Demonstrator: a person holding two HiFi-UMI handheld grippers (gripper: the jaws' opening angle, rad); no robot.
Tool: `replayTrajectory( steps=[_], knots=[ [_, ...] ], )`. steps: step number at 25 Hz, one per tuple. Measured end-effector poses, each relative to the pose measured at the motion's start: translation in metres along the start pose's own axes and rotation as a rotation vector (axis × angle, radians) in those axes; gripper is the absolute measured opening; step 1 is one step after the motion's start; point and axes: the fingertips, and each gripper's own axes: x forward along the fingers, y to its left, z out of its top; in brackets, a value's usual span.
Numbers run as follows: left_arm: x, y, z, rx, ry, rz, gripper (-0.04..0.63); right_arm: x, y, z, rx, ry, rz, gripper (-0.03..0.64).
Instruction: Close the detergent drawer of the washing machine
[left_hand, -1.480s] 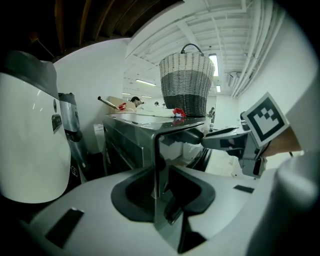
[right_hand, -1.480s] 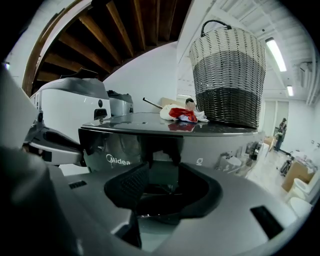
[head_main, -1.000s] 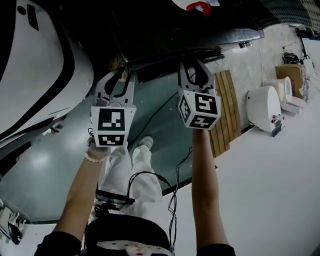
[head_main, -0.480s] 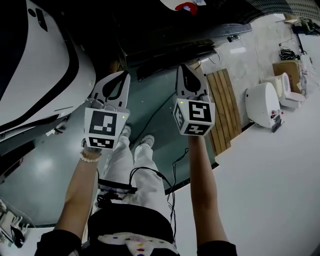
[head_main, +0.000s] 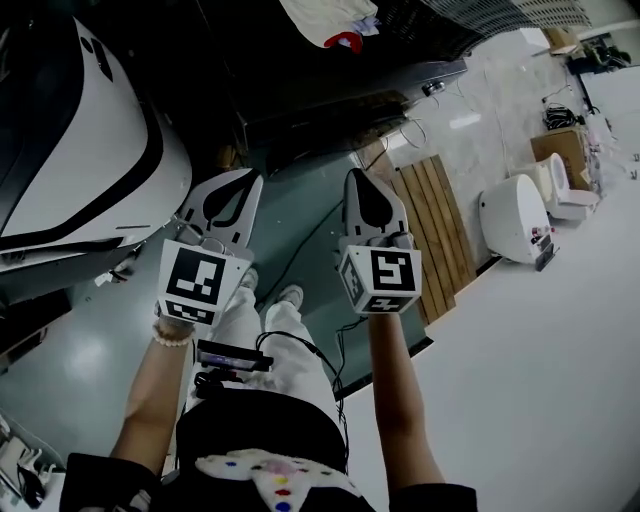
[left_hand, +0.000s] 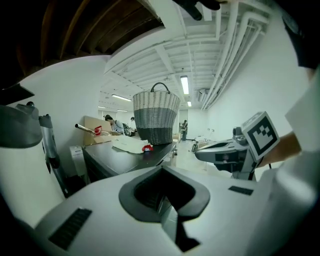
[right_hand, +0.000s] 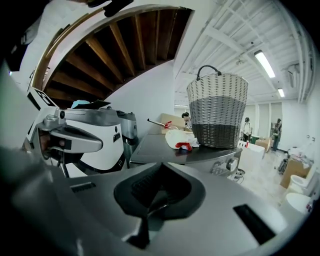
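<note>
Both tongs are pinched together with nothing in them. The left gripper and right gripper hang side by side, well short of the wicker basket. The dark washing machine sits right under that basket. Its detergent drawer is too dark to spot, so there's no telling which way it runs.

No legible text, brand, number or sign in any view.

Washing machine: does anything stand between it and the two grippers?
Nothing visible does. The left gripper and right gripper hang in open air, jaws shut and empty, facing the dark machine under the basket. Its drawer can't be made out.
</note>
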Motion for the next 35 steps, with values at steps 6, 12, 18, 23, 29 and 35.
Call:
replayTrajectory(
  steps=[6, 12, 18, 23, 29, 35],
  knots=[
    [-0.023, -0.026, 0.030, 0.038, -0.044, -0.035, 0.009, -0.045, 0.004, 0.021, 0.026, -0.047, -0.007, 0.005],
    [-0.046, -0.048, 0.050, 0.043, -0.063, -0.059, 0.009, -0.085, 0.009, 0.050, -0.005, -0.097, -0.013, 0.004],
    [-0.063, -0.063, 0.060, 0.065, -0.070, -0.086, 0.009, -0.115, 0.017, 0.062, -0.073, -0.121, 0.018, 0.003],
    [-0.073, -0.066, 0.064, 0.069, -0.073, -0.082, 0.009, -0.132, 0.016, 0.066, -0.055, -0.124, 0.019, 0.003],
    [-0.079, -0.070, 0.069, 0.059, -0.081, -0.083, 0.009, -0.142, 0.017, 0.065, -0.040, -0.118, 0.029, 0.004],
    [-0.080, -0.073, 0.074, 0.074, -0.089, -0.092, 0.009, -0.146, 0.022, 0.069, -0.063, -0.109, 0.055, 0.004]
  ],
)
